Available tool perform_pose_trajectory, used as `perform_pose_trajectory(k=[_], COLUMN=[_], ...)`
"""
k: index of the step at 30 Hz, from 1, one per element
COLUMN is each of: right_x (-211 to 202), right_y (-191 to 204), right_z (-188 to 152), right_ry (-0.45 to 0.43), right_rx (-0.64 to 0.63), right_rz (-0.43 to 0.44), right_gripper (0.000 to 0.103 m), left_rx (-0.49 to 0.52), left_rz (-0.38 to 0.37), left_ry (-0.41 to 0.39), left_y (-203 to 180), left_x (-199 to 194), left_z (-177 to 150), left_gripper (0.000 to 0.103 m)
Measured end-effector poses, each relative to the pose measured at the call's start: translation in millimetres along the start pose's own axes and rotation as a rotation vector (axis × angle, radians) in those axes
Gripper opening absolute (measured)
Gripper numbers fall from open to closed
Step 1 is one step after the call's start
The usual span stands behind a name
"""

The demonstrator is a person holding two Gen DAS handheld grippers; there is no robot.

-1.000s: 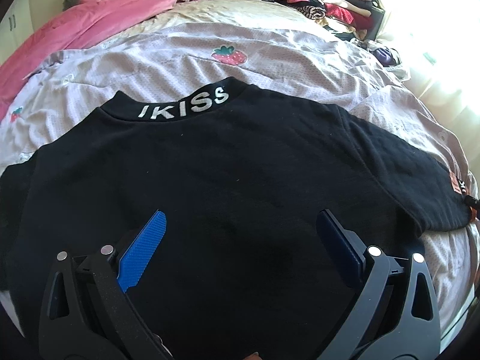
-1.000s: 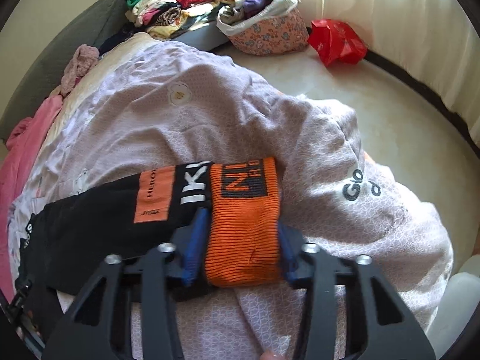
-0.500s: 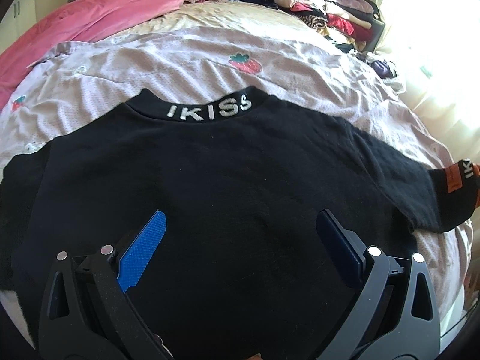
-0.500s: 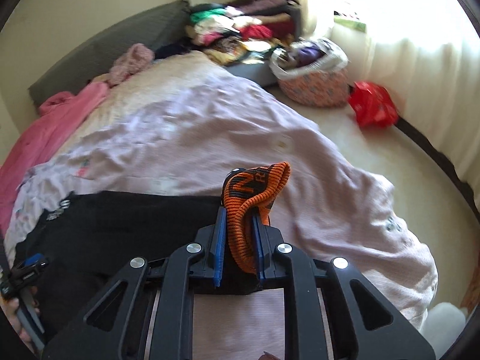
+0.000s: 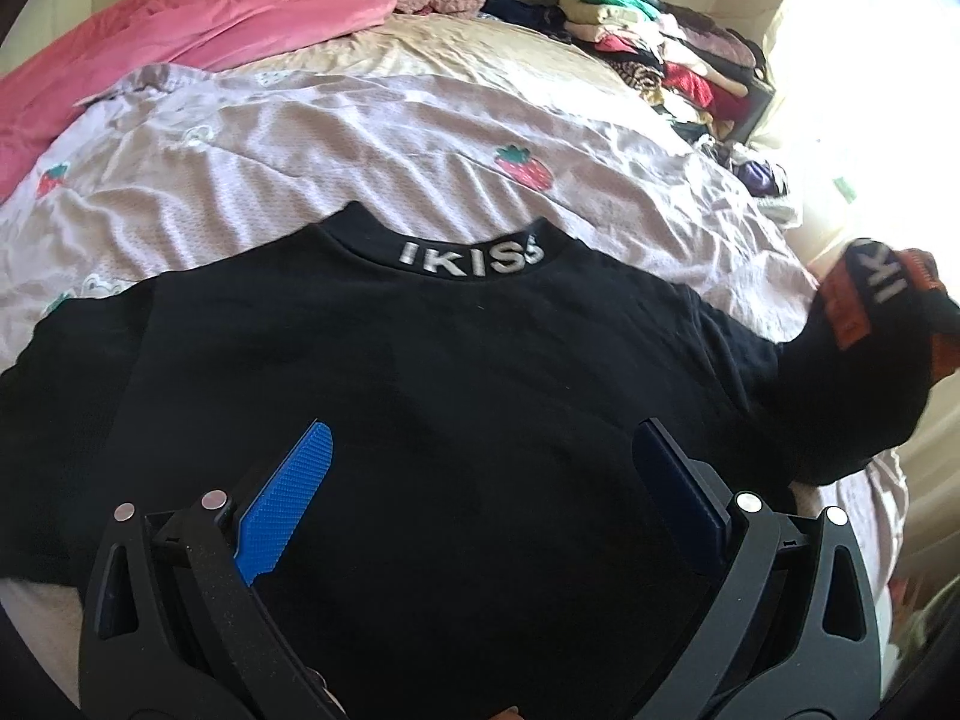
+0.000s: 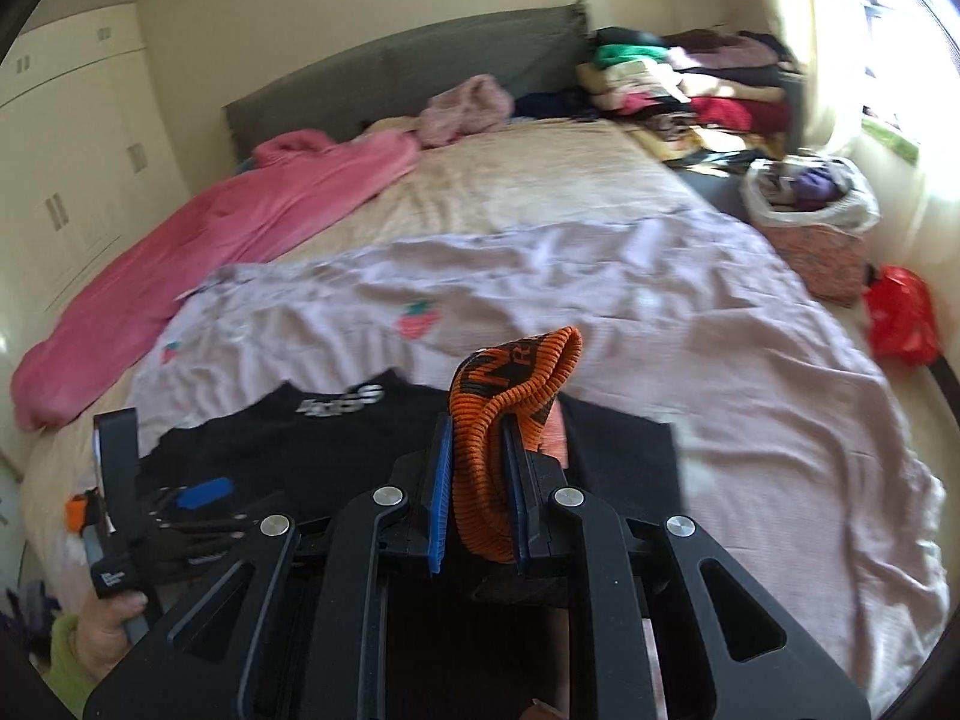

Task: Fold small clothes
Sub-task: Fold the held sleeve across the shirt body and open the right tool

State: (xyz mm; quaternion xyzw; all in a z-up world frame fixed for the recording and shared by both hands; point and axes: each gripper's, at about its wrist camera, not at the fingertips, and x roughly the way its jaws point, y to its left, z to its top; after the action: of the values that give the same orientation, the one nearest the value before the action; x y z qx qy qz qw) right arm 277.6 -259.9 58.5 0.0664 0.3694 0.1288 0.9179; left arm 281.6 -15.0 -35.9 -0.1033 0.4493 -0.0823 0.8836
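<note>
1. Black sweatshirt point(image 5: 420, 396) lies flat, back up, on the lilac strawberry-print sheet point(image 5: 336, 144) at the near end of the bed. Its collar with white lettering point(image 5: 471, 255) points toward the grey headboard point(image 6: 420, 60).
2. Right tongs point(image 6: 474, 498) are clenched on the orange ribbed cuff point(image 6: 510, 396) of the sweatshirt's right sleeve. The cuff bunches and stands up out of the jaws, lifted clear of the sheet. In the left wrist view that sleeve point(image 5: 852, 360) hangs raised, to the right of the collar.
3. Left tongs point(image 5: 480, 492) are released, jaws wide, hovering over the sweatshirt's lower back with nothing between them.
4. Handling, as a judgement: soft knit, light, limp. It drapes and drags behind whatever point is pulled; no fragility. Ribbed cuff is thicker and gives the pads a firm bite, unlikely to slip.
5. Where to hold: cuff for the sleeve fold toward the collar line; hem corner or shoulder seam for body folds. A single-layer pinch mid-panel would only tent the cloth.
6. Risk: the sheet under the sweatshirt is loose and wrinkled; a low pinch could catch it too.
</note>
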Motion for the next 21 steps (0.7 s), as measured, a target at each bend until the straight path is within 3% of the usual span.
perform_pose_trajectory(k=[11, 18, 21], right_x=[55, 53, 50], right_y=[55, 54, 42], right_z=[-5, -8, -13], right_ry=[0.094, 0.092, 0.094], right_rx=[-0.002, -0.02, -0.016], right_rz=[0.153, 0.143, 0.118], right_gripper=[0.019, 0.019, 0.019], left_rx=[-0.073, -0.088, -0.089], left_rz=[-0.026, -0.122, -0.161], left_ry=[0.039, 0.073, 0.077], left_y=[33, 26, 17], left_x=[2, 12, 19], left_z=[6, -1, -6], left_gripper=[0.094, 0.094, 0.086])
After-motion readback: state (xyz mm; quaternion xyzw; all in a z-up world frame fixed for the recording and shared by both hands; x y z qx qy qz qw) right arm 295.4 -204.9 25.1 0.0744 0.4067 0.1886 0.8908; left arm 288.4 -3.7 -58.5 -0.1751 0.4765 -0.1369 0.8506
